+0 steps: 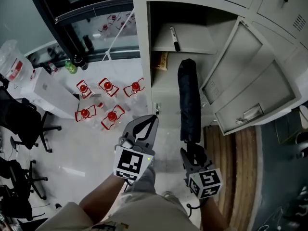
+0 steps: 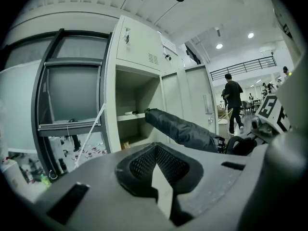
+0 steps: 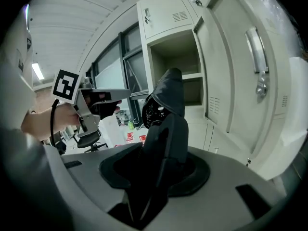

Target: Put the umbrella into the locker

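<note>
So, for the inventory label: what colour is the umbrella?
The umbrella is dark, near black; clearest in the head view.

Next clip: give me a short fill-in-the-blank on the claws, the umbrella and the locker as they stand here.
The right claw is shut on the folded ___.
The umbrella points into the locker, whose door stands ___.
A marker lies on the locker's ___.
The left claw holds ___.
Missing words: umbrella; open; shelf; nothing.
</note>
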{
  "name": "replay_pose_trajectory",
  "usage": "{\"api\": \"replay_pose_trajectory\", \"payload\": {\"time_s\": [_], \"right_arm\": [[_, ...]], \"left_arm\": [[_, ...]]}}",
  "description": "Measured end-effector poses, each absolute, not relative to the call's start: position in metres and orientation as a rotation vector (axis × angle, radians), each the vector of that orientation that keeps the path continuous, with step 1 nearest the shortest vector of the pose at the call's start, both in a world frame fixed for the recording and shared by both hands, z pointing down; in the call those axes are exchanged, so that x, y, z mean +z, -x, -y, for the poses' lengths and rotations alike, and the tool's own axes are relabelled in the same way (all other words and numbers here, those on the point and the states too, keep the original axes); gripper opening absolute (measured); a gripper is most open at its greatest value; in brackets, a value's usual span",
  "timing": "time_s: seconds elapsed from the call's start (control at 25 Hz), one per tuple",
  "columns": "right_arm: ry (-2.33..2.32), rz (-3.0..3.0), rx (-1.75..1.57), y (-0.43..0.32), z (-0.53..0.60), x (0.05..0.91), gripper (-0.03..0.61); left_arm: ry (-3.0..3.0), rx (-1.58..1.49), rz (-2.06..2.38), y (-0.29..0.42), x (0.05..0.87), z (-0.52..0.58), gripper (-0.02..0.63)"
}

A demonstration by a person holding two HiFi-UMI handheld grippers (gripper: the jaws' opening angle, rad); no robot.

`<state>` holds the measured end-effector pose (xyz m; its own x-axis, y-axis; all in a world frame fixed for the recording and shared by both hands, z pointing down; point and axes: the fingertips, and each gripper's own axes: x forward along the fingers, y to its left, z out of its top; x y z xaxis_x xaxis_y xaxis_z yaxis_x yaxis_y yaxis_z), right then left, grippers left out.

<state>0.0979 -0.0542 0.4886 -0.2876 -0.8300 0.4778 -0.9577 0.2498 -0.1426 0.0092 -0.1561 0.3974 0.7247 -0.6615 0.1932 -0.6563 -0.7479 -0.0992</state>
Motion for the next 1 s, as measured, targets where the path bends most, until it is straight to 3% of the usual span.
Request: {"api": "replay_pose_trajectory", "payload": {"time_s": [1.0], "right_arm": [[-1.763,2.161,0.831,-0.119,0.204,0.520,0.169]], "left_arm": [[2.986,-0.396,-1.007,-0.029,0.437,0.252,0.008]]}}
